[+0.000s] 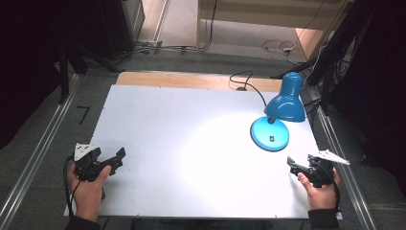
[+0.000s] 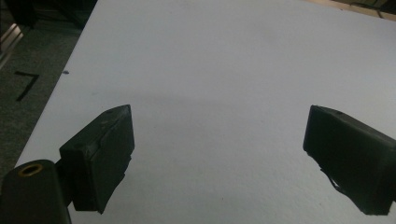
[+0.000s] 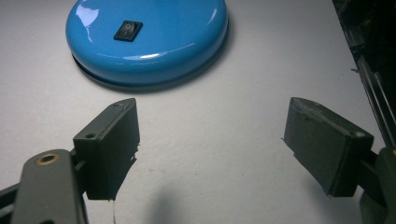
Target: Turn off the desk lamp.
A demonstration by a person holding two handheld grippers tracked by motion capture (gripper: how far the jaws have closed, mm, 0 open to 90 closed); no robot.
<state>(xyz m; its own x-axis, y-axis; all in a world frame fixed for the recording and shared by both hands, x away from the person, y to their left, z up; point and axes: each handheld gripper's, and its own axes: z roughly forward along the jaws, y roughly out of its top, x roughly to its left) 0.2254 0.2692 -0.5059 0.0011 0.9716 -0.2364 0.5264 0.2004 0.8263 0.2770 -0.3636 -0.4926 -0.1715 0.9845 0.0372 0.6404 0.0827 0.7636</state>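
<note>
A blue desk lamp (image 1: 285, 101) stands at the right side of the white table top (image 1: 191, 143), lit, its shade bent over its round base (image 1: 270, 133). In the right gripper view the base (image 3: 149, 39) lies just ahead of the jaws, and a black rocker switch (image 3: 128, 30) sits on top of it. My right gripper (image 1: 293, 164) is held near the table's right front, a short way in front of the base, open and empty (image 3: 212, 140). Near the left front edge my left gripper (image 1: 118, 158) is open too (image 2: 219, 149), over bare table.
The lamp's black cord (image 1: 249, 84) runs off the table's back edge. Metal rails (image 1: 38, 158) run along both sides of the table, and cables lie on the floor behind it. A black mark (image 2: 25, 85) is on the floor to the left.
</note>
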